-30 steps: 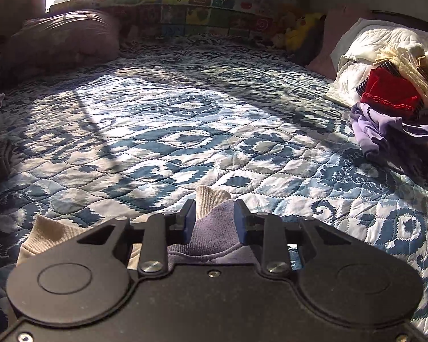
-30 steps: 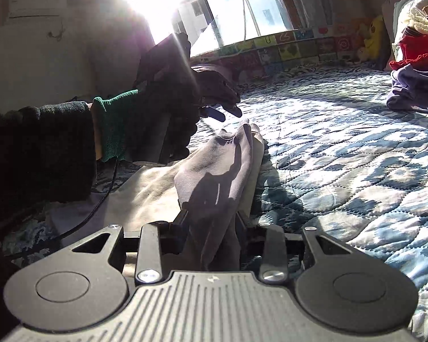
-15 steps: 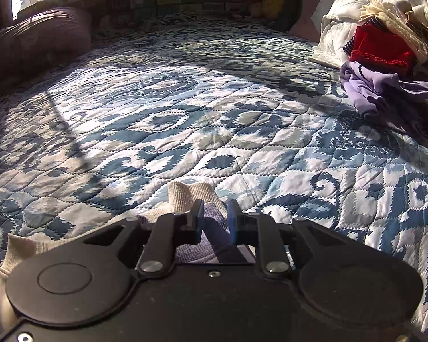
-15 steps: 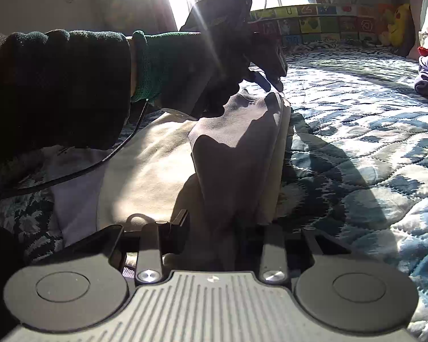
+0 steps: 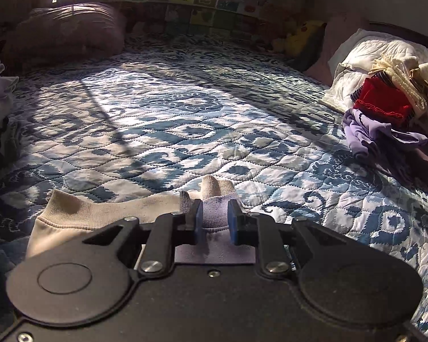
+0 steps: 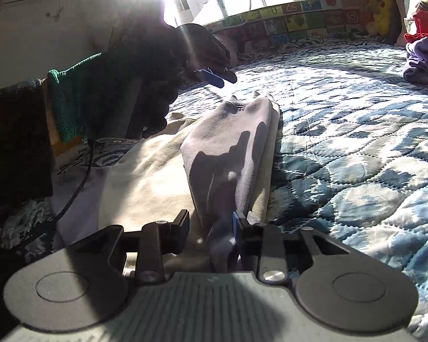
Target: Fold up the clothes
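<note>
Lifted clear now, the left gripper (image 6: 216, 77) hovers above the sweatshirt (image 6: 228, 142), jaws parted and empty. Right gripper (image 6: 211, 228) has spread, cloth lying loose between.

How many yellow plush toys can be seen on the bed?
1. The yellow plush toy sits at the far edge of the bed, under the window, beside the white pillow. Others may be hidden.

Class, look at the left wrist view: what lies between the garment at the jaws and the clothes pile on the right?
Only bare blue patterned quilt separates the garment from the clothes pile.
</note>
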`<state>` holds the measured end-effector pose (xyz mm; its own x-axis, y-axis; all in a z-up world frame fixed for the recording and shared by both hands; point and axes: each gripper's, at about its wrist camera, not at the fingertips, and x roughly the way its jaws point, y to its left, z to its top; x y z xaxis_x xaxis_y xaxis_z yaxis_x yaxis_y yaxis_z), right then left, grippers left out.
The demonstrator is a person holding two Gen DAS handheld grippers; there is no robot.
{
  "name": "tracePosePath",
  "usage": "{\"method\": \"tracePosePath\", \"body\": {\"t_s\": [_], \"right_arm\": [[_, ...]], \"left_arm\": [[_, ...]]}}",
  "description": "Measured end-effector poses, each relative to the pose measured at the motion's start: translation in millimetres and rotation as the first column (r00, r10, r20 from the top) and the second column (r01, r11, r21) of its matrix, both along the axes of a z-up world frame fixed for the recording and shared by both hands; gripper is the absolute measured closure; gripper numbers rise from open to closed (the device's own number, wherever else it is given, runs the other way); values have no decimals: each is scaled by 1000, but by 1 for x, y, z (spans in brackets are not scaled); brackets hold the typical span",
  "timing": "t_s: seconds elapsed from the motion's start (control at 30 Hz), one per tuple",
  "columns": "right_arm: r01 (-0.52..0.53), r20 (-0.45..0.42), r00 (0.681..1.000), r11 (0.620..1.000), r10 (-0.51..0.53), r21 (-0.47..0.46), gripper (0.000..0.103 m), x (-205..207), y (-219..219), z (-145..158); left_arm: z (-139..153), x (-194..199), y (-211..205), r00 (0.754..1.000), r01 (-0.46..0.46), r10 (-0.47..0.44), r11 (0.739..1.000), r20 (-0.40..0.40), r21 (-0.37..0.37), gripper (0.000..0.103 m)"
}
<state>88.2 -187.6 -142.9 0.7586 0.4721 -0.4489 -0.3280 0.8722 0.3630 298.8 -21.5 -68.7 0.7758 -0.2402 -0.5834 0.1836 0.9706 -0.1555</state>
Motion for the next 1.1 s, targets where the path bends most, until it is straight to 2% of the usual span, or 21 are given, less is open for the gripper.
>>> {"method": "tracePosePath", "body": {"t_s": [0.07, 0.13, 0.17, 0.23, 0.33, 0.4, 0.5, 0.53, 0.6, 0.7, 0.73, 0.8, 0.9, 1.03, 1.1], "right_arm": [[21, 15, 1000, 1000, -21, 0, 69, -3, -3, 2], [42, 37, 998, 999, -42, 0, 69, -7, -5, 4], [51, 47, 998, 999, -51, -3, 68, -9, -6, 5], [65, 59, 996, 998, -64, -11, 68, -13, -7, 6], [64, 83, 995, 997, -61, -40, 67, -20, -3, 8], [51, 107, 993, 996, -43, -69, 67, -26, 4, 10], [19, 136, 991, 993, -3, -115, 67, -35, 14, 12], [0, 143, 990, 991, 19, -131, 67, -39, 18, 12], [-44, 159, 985, 983, 72, -176, 67, -47, 28, 13], [-120, 176, 971, 963, 165, -241, 65, -63, 46, 16], [-142, 172, 967, 956, 190, -257, 65, -66, 50, 15], [-179, 160, 959, 940, 233, -291, 62, -72, 58, 14], [-191, 140, 959, 928, 245, -319, 62, -74, 64, 12], [-170, 110, 971, 938, 211, -303, 61, -71, 61, 9], [-156, 98, 977, 947, 190, -280, 61, -68, 57, 8]], "left_arm": [[-2, -31, 20, 999, -36, 35, 998, -6, -42, 85], [-4, -61, 41, 997, -78, 77, 993, -13, -84, 71], [-6, -76, 54, 993, -118, 117, 987, -15, -105, 59], [-10, -106, 83, 978, -208, 207, 966, -24, -153, 58], [-15, -145, 123, 939, -341, 340, 916, -38, -210, 58], [-20, -173, 152, 893, -443, 447, 858, -47, -259, 58], [-31, -207, 194, 810, -574, 580, 754, -86, -319, 55], [-34, -212, 204, 791, -599, 604, 733, -97, -322, 55], [-39, -220, 224, 741, -656, 659, 672, -125, -345, 55], [-49, -231, 256, 666, -724, 721, 562, -192, -401, 54], [-51, -234, 262, 654, -732, 728, 541, -206, -414, 54], [-55, -236, 271, 641, -738, 734, 510, -224, -442, 54], [-59, -233, 281, 641, -730, 732, 490, -231, -476, 54], [-68, -224, 298, 640, -715, 730, 451, -240, -534, 54], [-70, -220, 304, 640, -707, 732, 443, -232, -552, 54]]}}
